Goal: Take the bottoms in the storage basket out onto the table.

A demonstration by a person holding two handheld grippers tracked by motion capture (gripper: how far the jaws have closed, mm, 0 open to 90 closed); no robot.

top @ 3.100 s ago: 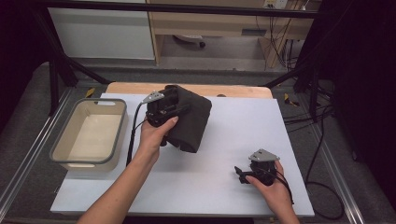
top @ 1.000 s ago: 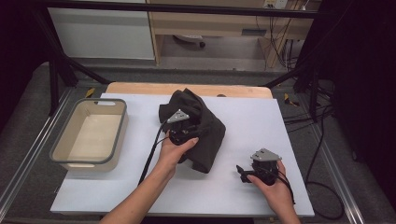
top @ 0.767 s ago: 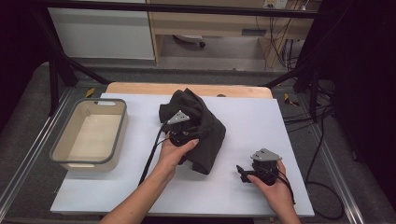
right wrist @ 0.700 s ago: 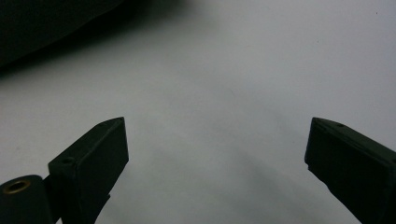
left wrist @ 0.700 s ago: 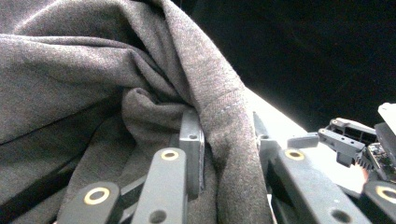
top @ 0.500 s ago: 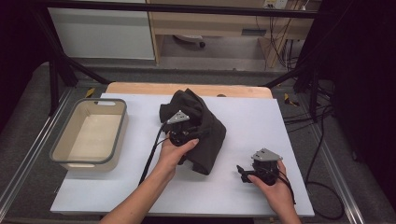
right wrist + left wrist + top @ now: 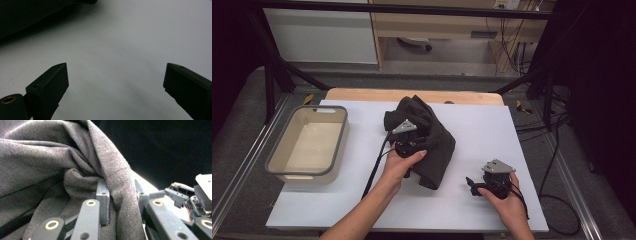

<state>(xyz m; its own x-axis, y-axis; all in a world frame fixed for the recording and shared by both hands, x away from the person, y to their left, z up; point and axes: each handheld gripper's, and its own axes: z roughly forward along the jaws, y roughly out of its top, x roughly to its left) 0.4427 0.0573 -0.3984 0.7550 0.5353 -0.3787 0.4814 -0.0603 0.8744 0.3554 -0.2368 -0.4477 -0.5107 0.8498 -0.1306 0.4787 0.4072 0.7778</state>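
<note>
Two jaws of the left gripper (image 7: 121,202) pinch a fold of dark, soft knit cloth (image 7: 50,170) between them; the garment lies bunched mid-desk, and the left hand (image 7: 399,165) reaches forward from below to hold the gripper against it. Jaws of the right gripper (image 7: 115,82) are spread wide over bare white desk (image 7: 482,125), with the right hand (image 7: 507,202) low at the near right, well apart from the cloth. At far left sits a shallow beige tub (image 7: 287,172) with a grey rim.
</note>
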